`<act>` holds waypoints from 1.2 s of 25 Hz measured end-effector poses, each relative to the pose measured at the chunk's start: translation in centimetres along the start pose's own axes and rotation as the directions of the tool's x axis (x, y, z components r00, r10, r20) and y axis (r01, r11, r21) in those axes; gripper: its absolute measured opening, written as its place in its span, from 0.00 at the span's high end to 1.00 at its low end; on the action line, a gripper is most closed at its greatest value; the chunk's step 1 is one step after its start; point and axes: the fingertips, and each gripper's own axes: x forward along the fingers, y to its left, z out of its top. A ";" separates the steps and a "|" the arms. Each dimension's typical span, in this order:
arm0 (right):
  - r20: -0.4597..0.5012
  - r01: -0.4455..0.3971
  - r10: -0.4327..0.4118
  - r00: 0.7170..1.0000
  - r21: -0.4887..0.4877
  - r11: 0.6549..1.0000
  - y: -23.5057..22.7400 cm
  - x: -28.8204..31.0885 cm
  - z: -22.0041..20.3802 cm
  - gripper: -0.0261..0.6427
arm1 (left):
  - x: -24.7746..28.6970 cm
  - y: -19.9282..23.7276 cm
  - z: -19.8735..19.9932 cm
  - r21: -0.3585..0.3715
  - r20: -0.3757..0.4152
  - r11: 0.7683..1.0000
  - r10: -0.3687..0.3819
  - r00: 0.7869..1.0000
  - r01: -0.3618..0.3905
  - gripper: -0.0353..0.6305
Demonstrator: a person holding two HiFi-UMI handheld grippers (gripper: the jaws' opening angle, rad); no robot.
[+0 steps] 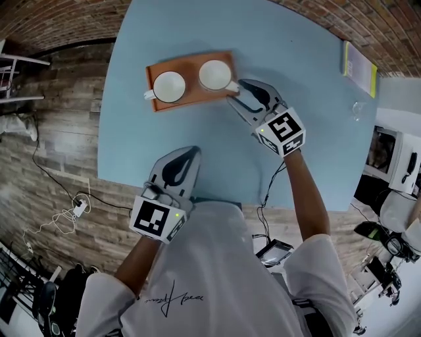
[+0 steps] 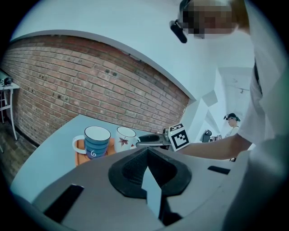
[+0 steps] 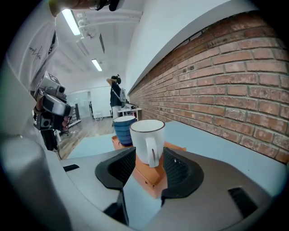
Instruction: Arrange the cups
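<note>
Just off a corner of the orange tray (image 1: pixel 191 64), the right gripper (image 1: pixel 240 99) gapes at the handle (image 3: pixel 152 151) of the white cup (image 1: pixel 215 74); centring it first looks wise. Left gripper (image 1: pixel 191 151), well back, is clenched empty.

**Around the work area**

I see a light-blue table (image 1: pixel 197 148) on a wood-plank floor (image 1: pixel 62 151), with a brick wall (image 1: pixel 52 20) beyond it. A yellow-edged book (image 1: pixel 358 66) lies at the table's far right corner. White cables (image 1: pixel 52 220) and an adapter (image 1: pixel 79 207) lie on the floor at left. A person (image 3: pixel 116 92) stands far down the room.
</note>
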 end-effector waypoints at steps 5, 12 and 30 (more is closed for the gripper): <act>-0.013 0.007 -0.008 1.000 -0.071 0.997 -0.1 0.5 -0.2 0.71 | 0.7 -0.1 0.1 0.050 -0.001 0.999 0.005 1.000 -0.005 0.93; -0.004 -0.037 0.037 0.999 -0.080 0.996 0.1 0.8 0.3 0.72 | 2.3 -0.9 0.1 0.038 -0.019 0.999 -0.029 0.999 0.030 0.93; 0.010 -0.053 0.054 0.998 -0.074 0.996 0.8 2.1 0.5 0.77 | 0.5 2.1 0.9 0.039 0.015 0.997 0.071 0.997 -0.072 0.93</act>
